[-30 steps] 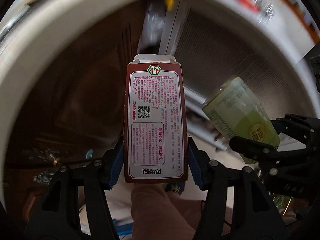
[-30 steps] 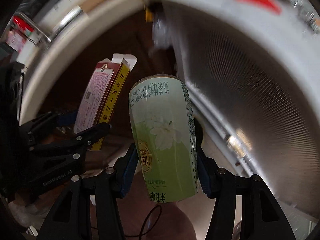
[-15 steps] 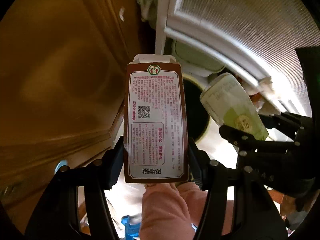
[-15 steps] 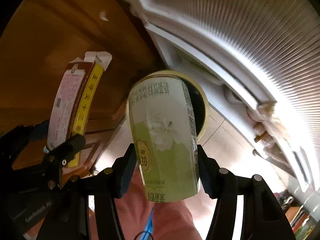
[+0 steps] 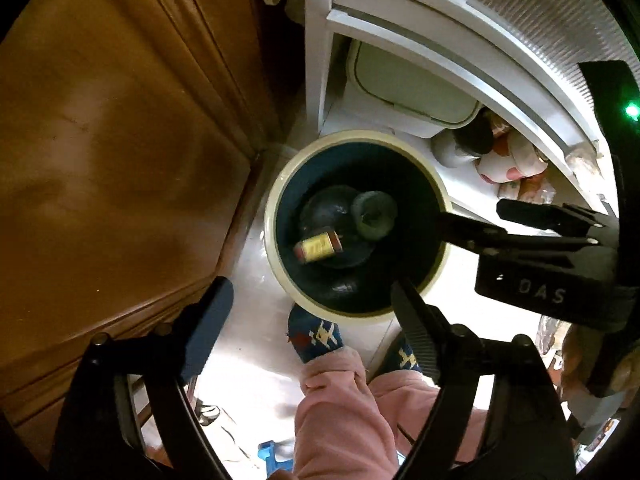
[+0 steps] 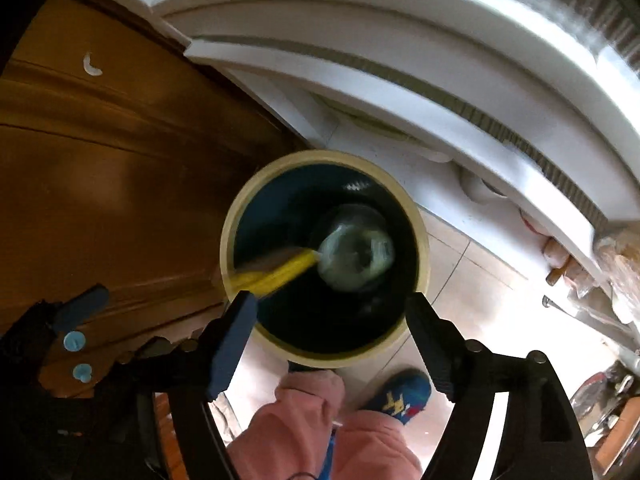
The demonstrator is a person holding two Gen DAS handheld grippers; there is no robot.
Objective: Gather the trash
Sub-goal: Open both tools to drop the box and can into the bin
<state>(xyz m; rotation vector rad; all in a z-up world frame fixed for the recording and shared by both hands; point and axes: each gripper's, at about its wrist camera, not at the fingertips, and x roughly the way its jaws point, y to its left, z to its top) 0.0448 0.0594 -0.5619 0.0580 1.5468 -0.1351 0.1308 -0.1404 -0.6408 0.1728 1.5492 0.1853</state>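
You hold both grippers, left [image 5: 308, 316] and right [image 6: 332, 336], over the cream-rimmed round bin [image 5: 276, 216]; jaws just released, empty, so the red-and-yellow carton [image 5: 318, 246] and pale green cup [image 5: 374, 216] drop inside.

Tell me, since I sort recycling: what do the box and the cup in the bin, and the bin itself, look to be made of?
The box looks like printed cardboard: flat faces, square edges. The cup seems thin paper or plastic with a pale green printed wall; blur leaves it open. The bin looks like smooth cream plastic with a dark liner.
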